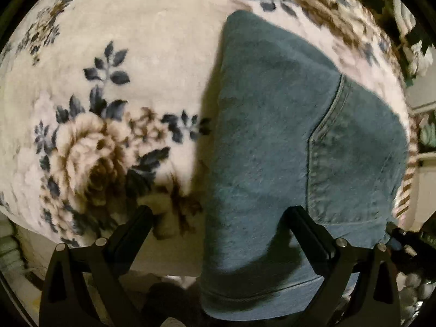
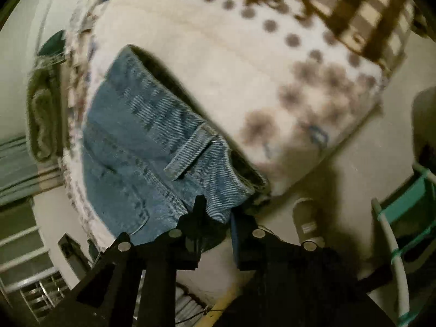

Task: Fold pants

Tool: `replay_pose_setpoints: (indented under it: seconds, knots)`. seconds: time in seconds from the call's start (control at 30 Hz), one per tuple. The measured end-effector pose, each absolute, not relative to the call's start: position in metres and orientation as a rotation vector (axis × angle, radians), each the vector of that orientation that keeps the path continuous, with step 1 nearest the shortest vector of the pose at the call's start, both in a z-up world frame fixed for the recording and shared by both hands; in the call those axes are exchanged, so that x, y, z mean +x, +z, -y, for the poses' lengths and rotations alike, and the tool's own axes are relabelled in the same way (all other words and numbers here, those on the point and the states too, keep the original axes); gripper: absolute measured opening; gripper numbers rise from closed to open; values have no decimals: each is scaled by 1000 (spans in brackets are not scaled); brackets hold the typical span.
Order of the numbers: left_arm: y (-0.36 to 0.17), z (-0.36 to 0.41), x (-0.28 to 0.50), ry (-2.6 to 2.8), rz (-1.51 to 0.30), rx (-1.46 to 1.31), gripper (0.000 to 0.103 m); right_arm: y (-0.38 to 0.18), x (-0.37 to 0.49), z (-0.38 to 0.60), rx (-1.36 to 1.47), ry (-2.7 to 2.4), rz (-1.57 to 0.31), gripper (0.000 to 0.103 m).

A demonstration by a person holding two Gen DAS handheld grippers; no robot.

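Blue denim pants (image 1: 272, 150) lie folded on a floral blanket (image 1: 114, 68), their hem hanging over the near edge. My left gripper (image 1: 218, 218) is open, its fingers standing wide on either side of the hem end, holding nothing. In the right wrist view the waistband end of the pants (image 2: 152, 147), with a belt loop, lies on the blanket (image 2: 218, 68). My right gripper (image 2: 218, 207) is shut on the waistband corner of the pants.
The blanket covers a bed; its edge runs close below both grippers. A checked pillow (image 2: 362, 8) lies at the far right. A teal and white rack (image 2: 400, 218) stands on the floor at right, a white shoe (image 2: 305, 218) near it.
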State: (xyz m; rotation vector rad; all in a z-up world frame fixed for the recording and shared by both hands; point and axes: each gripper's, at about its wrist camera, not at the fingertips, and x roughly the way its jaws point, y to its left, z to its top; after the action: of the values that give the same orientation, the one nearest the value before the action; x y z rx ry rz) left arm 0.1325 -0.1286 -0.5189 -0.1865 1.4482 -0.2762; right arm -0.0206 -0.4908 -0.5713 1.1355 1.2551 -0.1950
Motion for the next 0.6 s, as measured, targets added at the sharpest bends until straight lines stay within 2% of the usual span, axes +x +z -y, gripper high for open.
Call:
replay_pose_setpoints:
  seconds: [0.03, 0.1, 0.13, 0.27, 0.47, 0.6]
  knots:
    - [-519, 127, 135, -291, -1445, -230, 103, -574, -23, 491, 1174, -151, -1249, 52]
    - [-524, 125, 140, -319, -1441, -295, 103, -580, -23, 495, 1227, -88, -1205, 67]
    - [-525, 121, 148, -330, -1439, -308, 103, -584, -21, 494, 1232, -72, -1199, 71]
    - [-537, 126, 155, -366, -1443, -352, 103, -592, -22, 493, 1253, -76, -1180, 79]
    - [-531, 135, 158, -386, -1444, -331, 103, -573, -35, 488, 1094, -151, -1195, 79]
    - [-536, 136, 158, -394, -1441, -337, 103, -603, -31, 485, 1196, -113, -1209, 79]
